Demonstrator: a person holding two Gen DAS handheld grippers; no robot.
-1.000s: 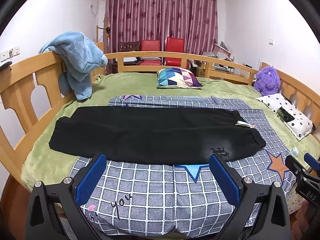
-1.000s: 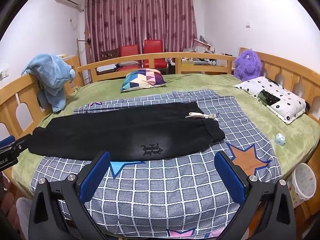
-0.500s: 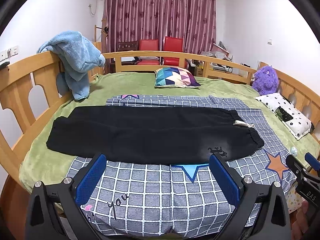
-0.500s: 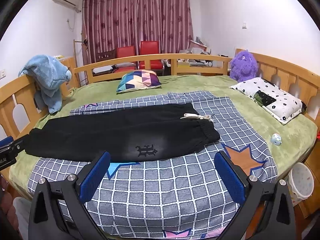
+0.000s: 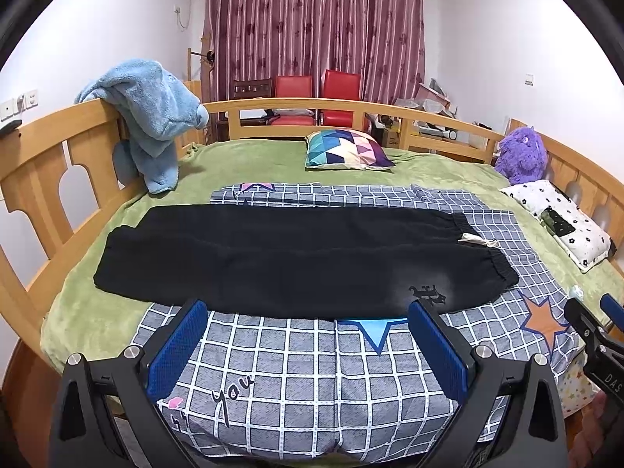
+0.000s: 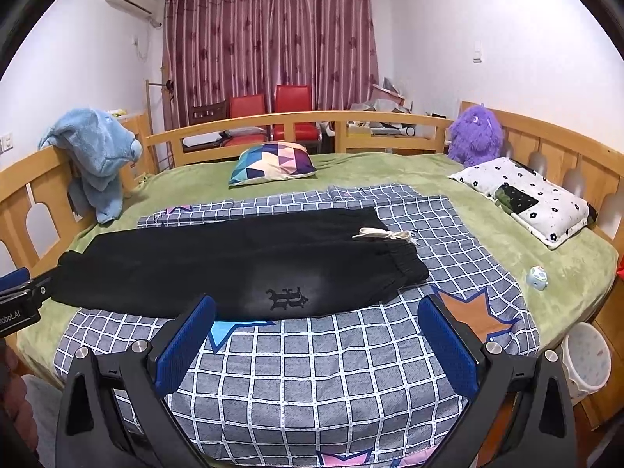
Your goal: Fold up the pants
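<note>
Even, bright indoor light, soft shadows, sharp focus; strong fisheye bending with dark vignetted corners.

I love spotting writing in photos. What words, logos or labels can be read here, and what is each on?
"You": handwritten-style print on the checked blanket.
"DAS": start of a label on the right gripper, rest cut off.
"Robot.AI", seen mirrored: label on the left gripper.
Black emblem on the pants: ornate, unreadable.
</note>
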